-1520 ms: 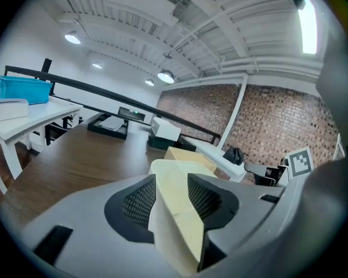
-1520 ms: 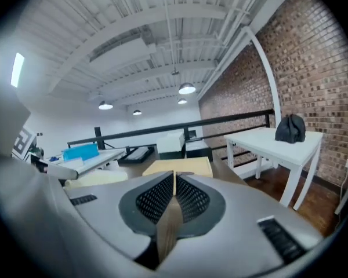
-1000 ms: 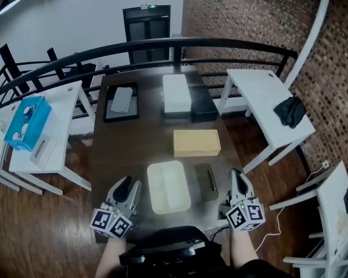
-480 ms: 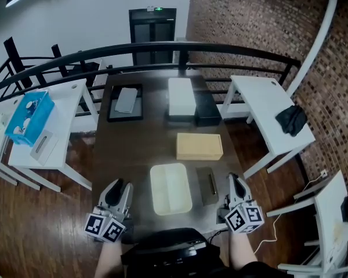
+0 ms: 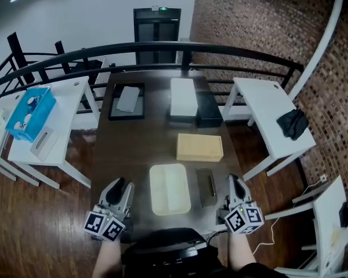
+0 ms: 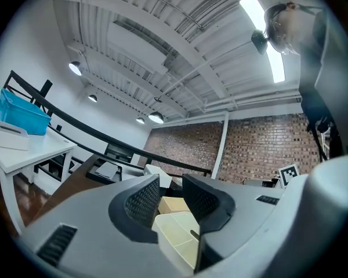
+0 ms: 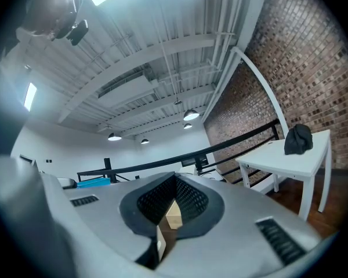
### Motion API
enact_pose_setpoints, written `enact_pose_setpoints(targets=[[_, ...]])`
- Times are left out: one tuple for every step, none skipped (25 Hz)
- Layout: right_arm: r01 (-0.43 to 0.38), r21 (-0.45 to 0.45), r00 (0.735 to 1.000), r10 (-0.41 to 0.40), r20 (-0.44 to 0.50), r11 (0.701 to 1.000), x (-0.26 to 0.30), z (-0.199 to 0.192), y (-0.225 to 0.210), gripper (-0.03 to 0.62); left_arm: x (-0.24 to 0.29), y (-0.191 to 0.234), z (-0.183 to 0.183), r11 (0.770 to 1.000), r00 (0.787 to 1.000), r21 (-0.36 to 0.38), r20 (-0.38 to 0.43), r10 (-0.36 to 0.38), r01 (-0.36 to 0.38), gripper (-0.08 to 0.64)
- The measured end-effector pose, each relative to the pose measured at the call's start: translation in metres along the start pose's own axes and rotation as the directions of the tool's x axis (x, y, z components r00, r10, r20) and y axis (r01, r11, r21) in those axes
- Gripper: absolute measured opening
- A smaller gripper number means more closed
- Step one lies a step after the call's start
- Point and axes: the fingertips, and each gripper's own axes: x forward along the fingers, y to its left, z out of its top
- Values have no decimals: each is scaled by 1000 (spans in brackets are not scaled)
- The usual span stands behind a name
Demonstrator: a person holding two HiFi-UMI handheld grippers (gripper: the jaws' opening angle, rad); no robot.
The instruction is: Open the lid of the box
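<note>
Dark table [image 5: 133,149] runs away from the person; white side tables on either flank, left [image 5: 69,106] and right [image 5: 261,106]; tan box [image 5: 199,147] sits mid-table with its top shut, well clear of both grippers; cream divided tray [image 5: 170,188] just nearer the person, grey flat piece [image 5: 206,187] just beside its right edge; left gripper [image 5: 120,187] at the near left edge, jaws spread, nothing between; right gripper [image 5: 234,180] at the near right edge, tips pressed together, holding nothing.
</note>
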Motion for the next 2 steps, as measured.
enact_pose_setpoints(targets=[[0, 0, 1000, 0, -1, 1000, 0, 0, 0, 2, 0, 0, 0, 1000, 1000, -1, -1, 1, -1, 107], [0, 0, 1000, 0, -2, 1000, 0, 1, 0, 2, 1, 0, -1, 1000, 1000, -2, -2, 2, -2, 107]])
